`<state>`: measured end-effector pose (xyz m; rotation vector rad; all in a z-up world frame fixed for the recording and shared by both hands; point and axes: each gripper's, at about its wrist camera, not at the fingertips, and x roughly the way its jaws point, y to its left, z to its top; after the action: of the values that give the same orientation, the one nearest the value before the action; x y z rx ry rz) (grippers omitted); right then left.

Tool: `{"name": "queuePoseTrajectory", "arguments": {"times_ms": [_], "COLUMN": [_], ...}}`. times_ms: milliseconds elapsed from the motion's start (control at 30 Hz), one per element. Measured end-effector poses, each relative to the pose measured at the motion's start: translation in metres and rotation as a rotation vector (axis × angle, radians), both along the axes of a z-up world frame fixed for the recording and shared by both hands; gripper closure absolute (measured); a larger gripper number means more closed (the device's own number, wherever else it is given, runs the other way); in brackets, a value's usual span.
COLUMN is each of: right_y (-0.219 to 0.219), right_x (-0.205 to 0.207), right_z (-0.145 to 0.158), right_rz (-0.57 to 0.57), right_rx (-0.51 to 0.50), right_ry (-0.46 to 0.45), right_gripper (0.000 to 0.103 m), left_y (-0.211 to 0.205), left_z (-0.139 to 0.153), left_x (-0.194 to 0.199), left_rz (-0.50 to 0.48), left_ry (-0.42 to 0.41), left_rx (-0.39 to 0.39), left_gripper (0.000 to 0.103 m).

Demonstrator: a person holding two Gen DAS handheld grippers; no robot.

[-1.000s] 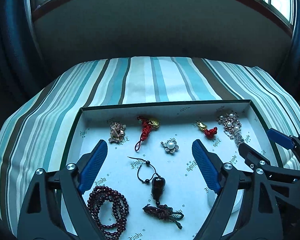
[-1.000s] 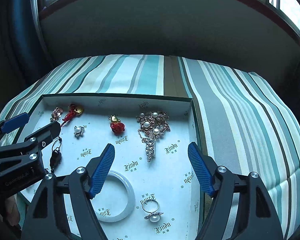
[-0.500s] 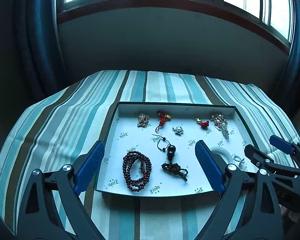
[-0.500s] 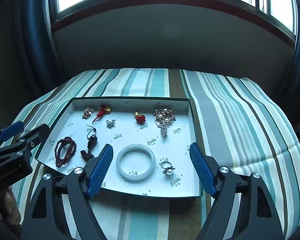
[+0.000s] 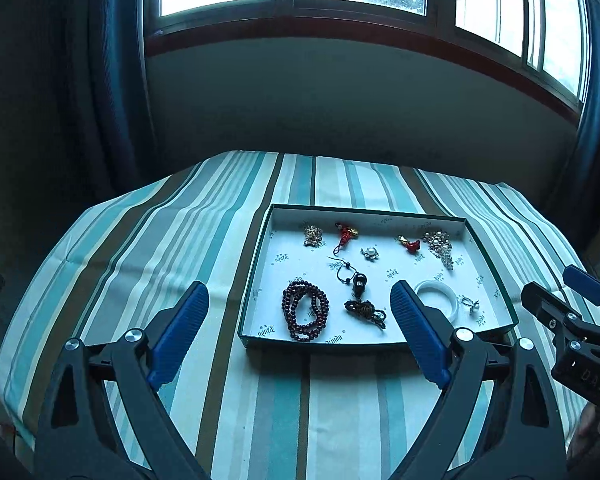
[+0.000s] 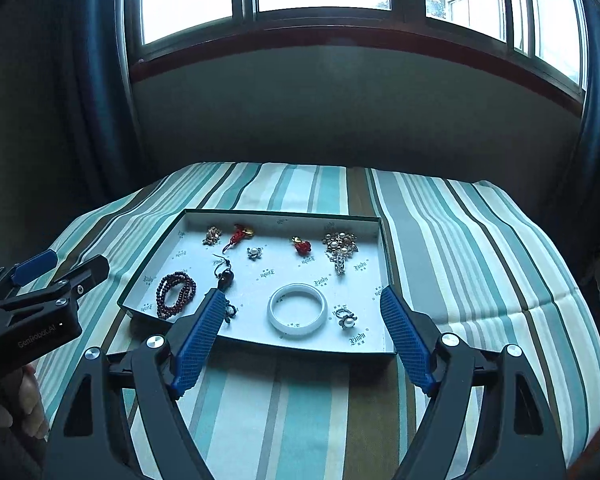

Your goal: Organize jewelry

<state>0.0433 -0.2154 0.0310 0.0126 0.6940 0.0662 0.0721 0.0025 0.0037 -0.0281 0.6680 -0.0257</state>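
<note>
The striped tablecloth [image 6: 440, 240] spreads bare around the shallow tray [image 6: 385, 256], whose rim encloses the white bangle [image 6: 297, 309], bead bracelet [image 6: 175, 294] and pearl ring [image 6: 346, 317], while left gripper [image 5: 300, 332] and right gripper [image 6: 300, 338] hover spread, holding nothing, over the near edge.

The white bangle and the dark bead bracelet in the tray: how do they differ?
The white bangle is one smooth, rigid ring; the bead bracelet is a string of small dark red beads lying in loose loops. The bangle lies toward the tray's right side, the bracelet at its left. Both lie flat along the near edge.
</note>
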Motion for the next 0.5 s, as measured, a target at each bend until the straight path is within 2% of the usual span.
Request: {"name": "queuePoseTrajectory", "arguments": {"times_ms": [500], "right_y": [0.006], "right_x": [-0.018], "right_z": [0.009], "right_rz": [0.017], "right_rx": [-0.002], "right_ry": [-0.037], "right_gripper": [0.024], "left_y": [-0.001], "left_z": [0.008], "left_x": [-0.021], "left_rz": [-0.007], "left_ry": [-0.020], "left_rx": [-0.002], "left_gripper": [0.011]}}
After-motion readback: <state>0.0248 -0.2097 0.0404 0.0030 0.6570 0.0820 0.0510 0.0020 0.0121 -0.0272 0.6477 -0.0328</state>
